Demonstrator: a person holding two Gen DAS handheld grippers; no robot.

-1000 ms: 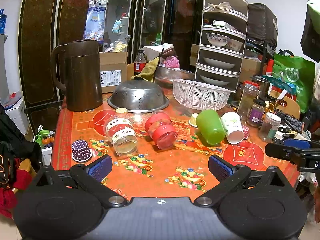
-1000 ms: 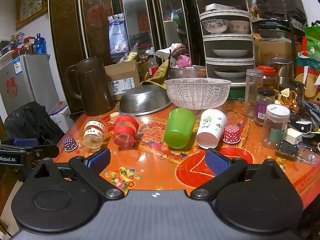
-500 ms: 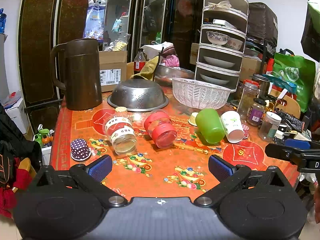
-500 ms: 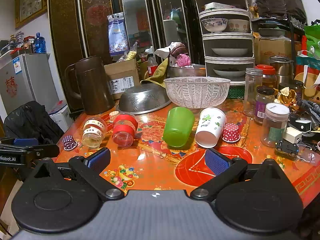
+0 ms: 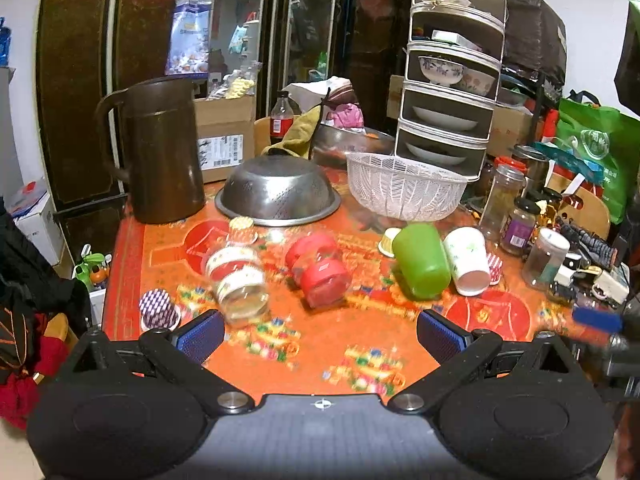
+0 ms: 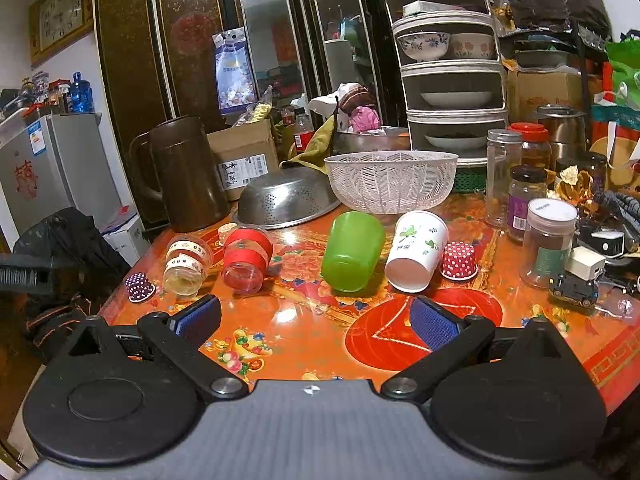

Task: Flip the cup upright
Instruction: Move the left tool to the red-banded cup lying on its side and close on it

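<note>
Green cup (image 6: 352,257) lies sideways, base toward both spread-apart, empty hand-held grippers (image 6: 316,322).

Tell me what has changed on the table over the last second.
Only the cameras moved. The left gripper has shifted, blurring its view, and the right gripper has edged closer to the table. Both have open jaws holding nothing. The green plastic cup, white paper cup, red-banded clear cup and clear cup with white labels lie on their sides where they were.
</note>
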